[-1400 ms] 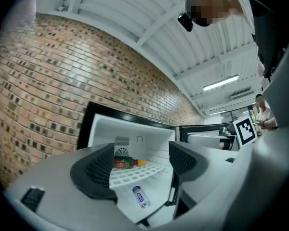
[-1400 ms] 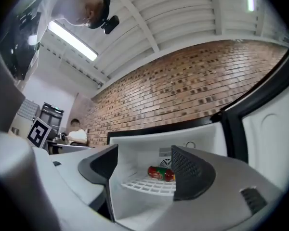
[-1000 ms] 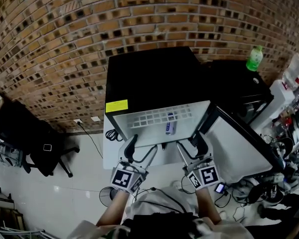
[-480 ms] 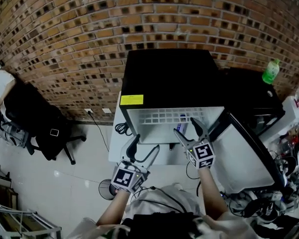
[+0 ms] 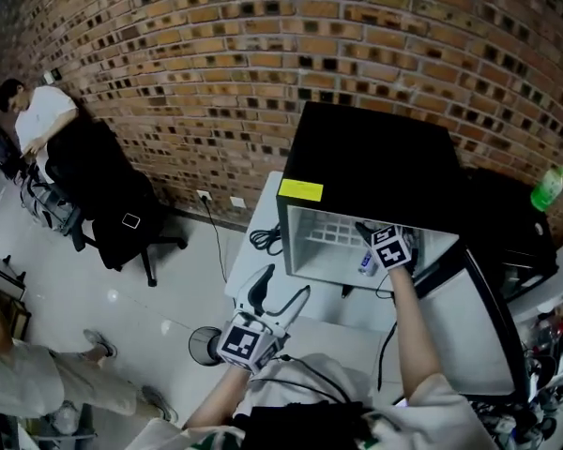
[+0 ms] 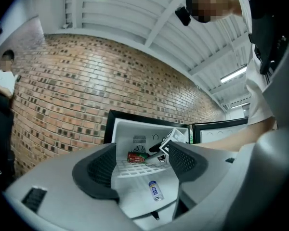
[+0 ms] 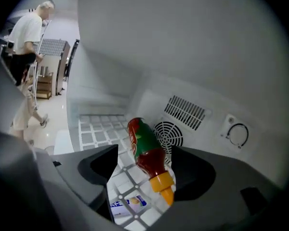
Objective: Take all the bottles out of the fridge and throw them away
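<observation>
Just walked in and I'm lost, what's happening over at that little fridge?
A person with a claw in each hand is emptying the open fridge. The right claw is inside, open around a red sauce bottle lying on the wire shelf, not gripping it yet. The left claw hangs open and empty out front. A small bottle lies on the fridge floor below.

The wire shelf (image 7: 98, 129) bears a red sauce bottle (image 7: 147, 154) (on its side); the fridge floor (image 6: 136, 196) below, a small bottle (image 6: 155, 190).
</observation>
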Available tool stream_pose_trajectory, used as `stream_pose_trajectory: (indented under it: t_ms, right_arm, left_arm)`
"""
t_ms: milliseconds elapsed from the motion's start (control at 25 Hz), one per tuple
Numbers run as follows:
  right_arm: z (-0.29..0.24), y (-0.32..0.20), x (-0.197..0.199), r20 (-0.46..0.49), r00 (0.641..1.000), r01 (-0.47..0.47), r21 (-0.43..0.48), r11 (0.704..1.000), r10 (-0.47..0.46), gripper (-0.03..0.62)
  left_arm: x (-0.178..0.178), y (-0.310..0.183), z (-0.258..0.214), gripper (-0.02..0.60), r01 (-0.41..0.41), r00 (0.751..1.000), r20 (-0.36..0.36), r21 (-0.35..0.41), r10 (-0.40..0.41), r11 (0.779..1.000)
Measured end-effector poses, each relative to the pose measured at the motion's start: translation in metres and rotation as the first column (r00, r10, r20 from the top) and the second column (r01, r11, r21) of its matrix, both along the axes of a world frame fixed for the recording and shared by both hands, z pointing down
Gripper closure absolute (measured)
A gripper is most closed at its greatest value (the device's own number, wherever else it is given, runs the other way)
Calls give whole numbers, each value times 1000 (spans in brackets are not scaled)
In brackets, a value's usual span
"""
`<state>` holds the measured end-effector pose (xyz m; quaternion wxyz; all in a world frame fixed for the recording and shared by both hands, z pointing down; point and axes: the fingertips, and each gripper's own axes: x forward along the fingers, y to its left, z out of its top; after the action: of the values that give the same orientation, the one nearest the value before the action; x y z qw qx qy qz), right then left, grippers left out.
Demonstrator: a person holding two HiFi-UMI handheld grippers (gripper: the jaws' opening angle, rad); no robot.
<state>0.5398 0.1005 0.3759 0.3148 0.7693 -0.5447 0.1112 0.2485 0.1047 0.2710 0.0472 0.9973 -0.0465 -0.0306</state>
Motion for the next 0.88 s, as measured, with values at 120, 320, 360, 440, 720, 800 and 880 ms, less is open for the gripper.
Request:
stream_pose_trajectory:
  t_ms: [120,320,360,440,720,800,880]
  right_arm:
    - [16,-13,12,-21,999,26,-96,995,-28,220]
    - [39,-26,21,25,999,45,-164,985,-41,255]
    - [40,-26,19,66,997,40,-147,988,-31,266]
    - [39,-23,13,173,985,20,-89,996,-5,296]
    - [35,3,-35,441,897,-28,87,996,-13,299]
    - [31,12,-53,473,880,-37,132,991,-30,299]
    - [22,20,-72,543,838,-77,221,972,-57,300]
  left_arm:
    - [-8,-5,-5,253,41,999,-9,-20,-41,999]
    - [-18,-10,-2,253,76,997,-3,-19,-76,997]
    - [-19,-11,-2,253,80,997,-3,-21,-80,997]
    - [-21,-12,2,253,78,997,1,-14,-78,997]
    - [-15,-7,1,253,59,998,2,-44,-59,997]
    - [-14,-7,2,253,51,999,5,-51,-51,997]
    - [-13,-8,2,253,45,999,3,-56,-45,997]
